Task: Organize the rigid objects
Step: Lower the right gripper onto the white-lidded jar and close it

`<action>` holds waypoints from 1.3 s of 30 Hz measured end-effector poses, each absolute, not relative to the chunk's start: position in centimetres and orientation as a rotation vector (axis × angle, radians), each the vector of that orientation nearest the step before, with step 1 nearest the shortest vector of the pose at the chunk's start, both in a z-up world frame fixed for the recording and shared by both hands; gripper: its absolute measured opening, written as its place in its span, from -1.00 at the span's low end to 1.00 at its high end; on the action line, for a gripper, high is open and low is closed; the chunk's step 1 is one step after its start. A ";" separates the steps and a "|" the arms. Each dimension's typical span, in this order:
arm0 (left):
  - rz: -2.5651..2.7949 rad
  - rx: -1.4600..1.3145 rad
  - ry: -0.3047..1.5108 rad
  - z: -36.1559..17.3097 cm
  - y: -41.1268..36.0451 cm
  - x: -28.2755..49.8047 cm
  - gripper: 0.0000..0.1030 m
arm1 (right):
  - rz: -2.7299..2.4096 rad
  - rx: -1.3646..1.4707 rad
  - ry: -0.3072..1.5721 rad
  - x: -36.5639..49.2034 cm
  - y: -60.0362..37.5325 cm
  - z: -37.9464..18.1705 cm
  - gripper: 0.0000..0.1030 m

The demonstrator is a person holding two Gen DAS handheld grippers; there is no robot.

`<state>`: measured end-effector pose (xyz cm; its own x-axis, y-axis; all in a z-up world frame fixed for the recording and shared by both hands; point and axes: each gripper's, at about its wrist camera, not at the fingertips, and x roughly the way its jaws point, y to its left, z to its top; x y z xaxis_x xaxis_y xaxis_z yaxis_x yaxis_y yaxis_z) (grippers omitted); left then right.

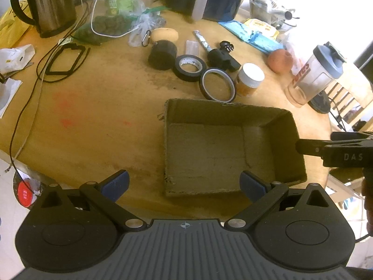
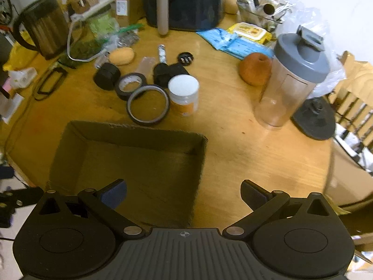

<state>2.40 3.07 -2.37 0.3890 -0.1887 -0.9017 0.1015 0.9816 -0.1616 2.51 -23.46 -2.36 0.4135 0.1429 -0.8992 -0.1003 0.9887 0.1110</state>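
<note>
On the desk [image 1: 98, 121], left to right beyond the box [image 1: 223, 154]: a kettle [image 1: 51, 4], a black cylinder [image 1: 162, 54], a black tape roll [image 1: 190, 67] touching it, a thin ring of tape [image 1: 218, 87] leaning at the box's far wall, and a white-lidded jar [image 1: 250, 79] just beside the ring. A shaker [image 1: 319, 74] stands further right. The box is empty. The left gripper [image 1: 184, 185] hangs over the box's near edge, fingers spread, holding nothing. The right gripper [image 2: 184, 193] hovers over the box's right wall, likewise spread wide and empty.
</note>
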 end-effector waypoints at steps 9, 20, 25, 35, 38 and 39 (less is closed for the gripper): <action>-0.162 -0.107 1.140 -2.0 2.4 2.8 1.00 | 0.261 0.082 1.071 5.2 -25.4 -1.8 1.00; -0.098 -0.090 1.116 -1.7 2.0 2.9 1.00 | 0.345 0.008 0.980 9.1 -26.1 -2.6 1.00; -0.084 -0.085 1.103 -1.4 2.1 2.9 1.00 | 0.379 -0.012 0.944 10.5 -25.7 -3.3 1.00; -0.054 -0.120 1.085 -1.3 3.2 2.8 1.00 | 0.383 -0.055 0.914 13.2 -24.2 -6.3 0.84; -0.053 -0.126 1.085 -1.4 3.4 2.9 1.00 | 0.380 -0.061 0.908 14.0 -23.7 -6.9 0.82; -0.053 -0.127 1.085 -1.4 3.5 2.9 1.00 | 0.377 -0.063 0.906 14.3 -23.5 -7.2 0.78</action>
<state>2.94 3.47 -1.39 0.4665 -0.1050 -0.8783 -0.0194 0.9915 -0.1289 14.33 -23.55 -7.16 0.5557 0.2931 -0.7780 -0.3457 0.9325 0.1044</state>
